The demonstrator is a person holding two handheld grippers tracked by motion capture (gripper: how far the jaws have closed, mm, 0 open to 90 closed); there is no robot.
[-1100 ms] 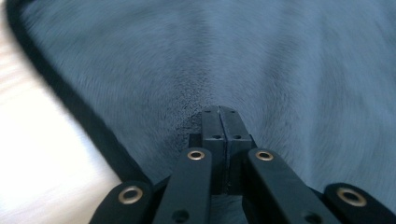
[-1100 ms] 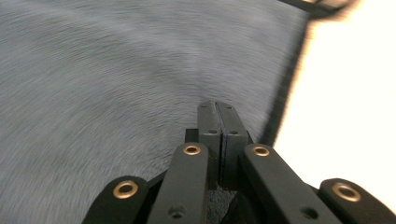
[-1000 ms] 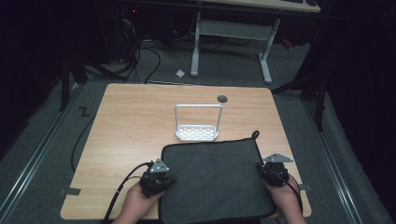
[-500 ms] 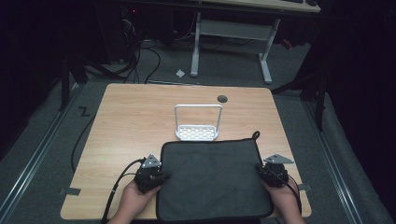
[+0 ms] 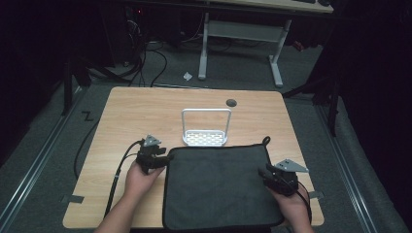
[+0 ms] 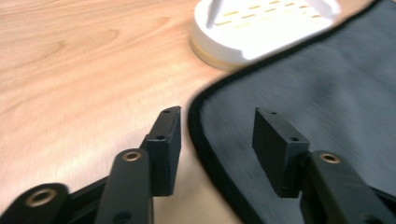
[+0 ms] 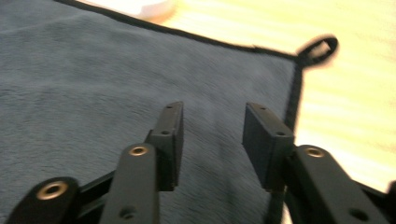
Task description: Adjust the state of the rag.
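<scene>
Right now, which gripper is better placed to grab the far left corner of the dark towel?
Left. The left gripper is open with its jaws straddling the dark towel edge at that corner, beside the white rack. The right gripper sits over the towel's opposite side.

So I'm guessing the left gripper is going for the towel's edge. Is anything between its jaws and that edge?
Nothing visible stands in the way. The left gripper is open and the dark towel has its piped edge running up between the jaws. The white rack stands farther off, past the towel's far edge, touching or slightly overlapped by it.
</scene>
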